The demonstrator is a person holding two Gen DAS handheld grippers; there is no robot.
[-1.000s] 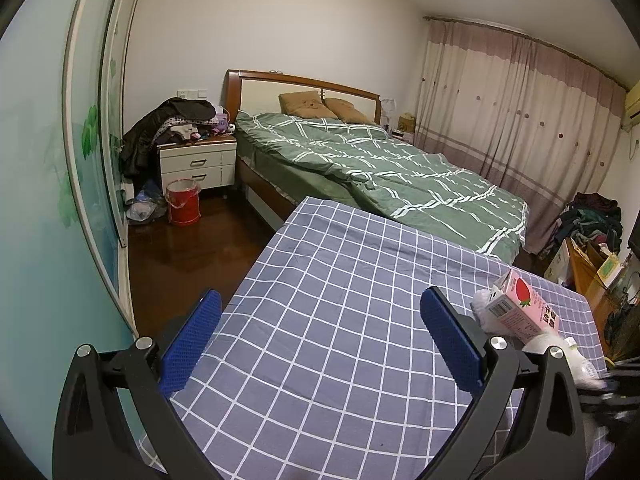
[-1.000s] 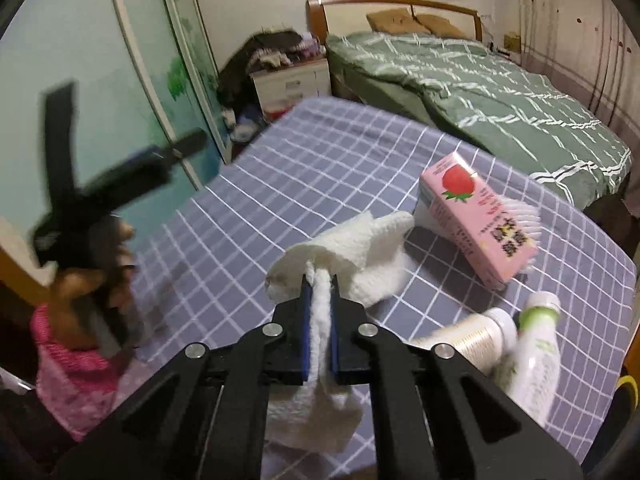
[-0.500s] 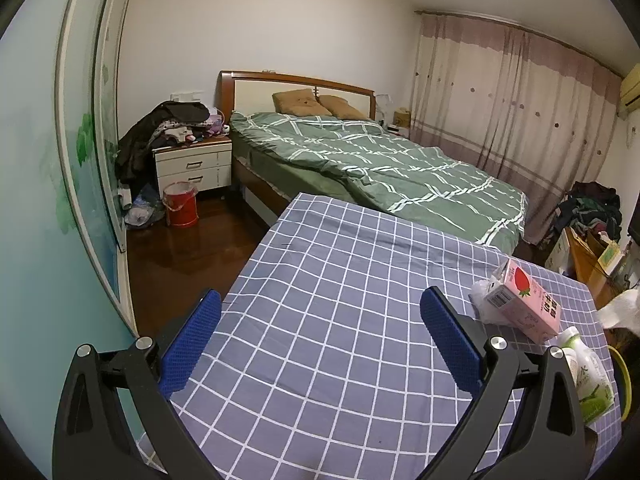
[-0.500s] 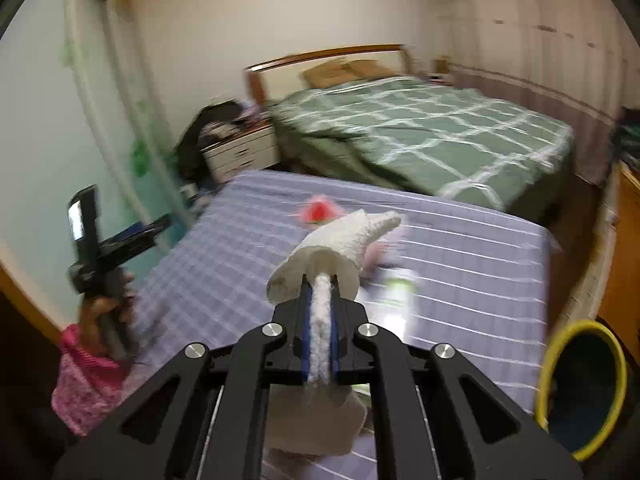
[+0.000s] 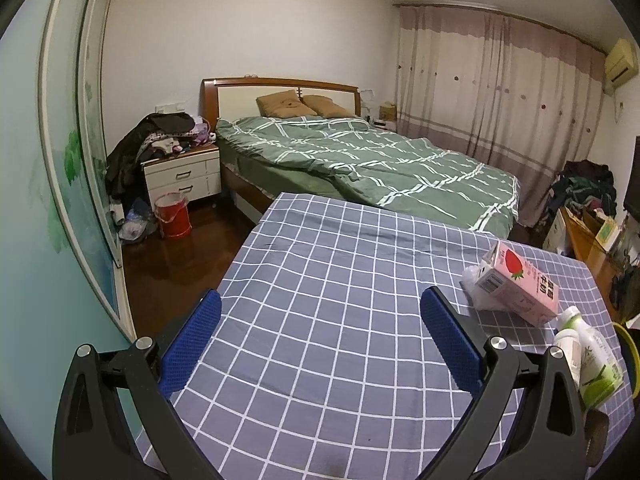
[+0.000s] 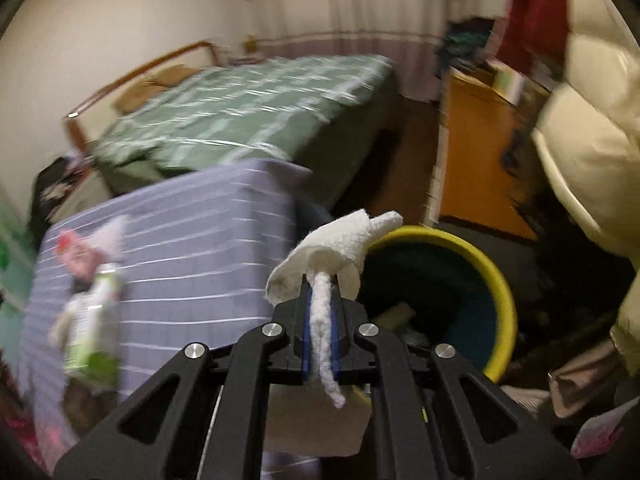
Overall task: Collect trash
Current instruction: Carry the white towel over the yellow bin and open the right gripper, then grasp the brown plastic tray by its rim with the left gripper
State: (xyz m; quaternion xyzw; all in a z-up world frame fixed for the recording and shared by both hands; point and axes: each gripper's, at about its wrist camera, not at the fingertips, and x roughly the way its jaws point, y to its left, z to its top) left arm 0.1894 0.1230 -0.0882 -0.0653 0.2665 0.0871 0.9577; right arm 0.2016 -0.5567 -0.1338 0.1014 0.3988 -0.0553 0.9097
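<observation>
White paper towel (image 6: pixel 340 240) is pinched tight in the right claw (image 6: pixel 320 316), w/ 1 end flopping up top and a tail hanging below. It sits in the air, in front of the yellow-rim trash bin (image 6: pixel 500 280) on the floor, not over the hole yet as far as I can tell. Right view is very blurry, so the exact spot is hard to judge.

Left claw (image 5: pixel 320 336) is wide apart, holding nothing, low over the checked counter (image 5: pixel 320 264). Still on the counter: pink strawberry milk carton (image 5: pixel 520 284) lying on its side, crumpled clear plastic (image 5: pixel 474 284) touching it, and a green-label bottle (image 5: pixel 592 360) near the edge, w/ another white-topped thing next to it I can't make out.

What could go wrong, I think:
- Let go too soon & the towel drops on the floor by the bin, bc it is light and may drift.
- The soft paper may stick to a pad and not fall.
- The bottle is close to the counter edge, so a bump from a claw could roll it off.
</observation>
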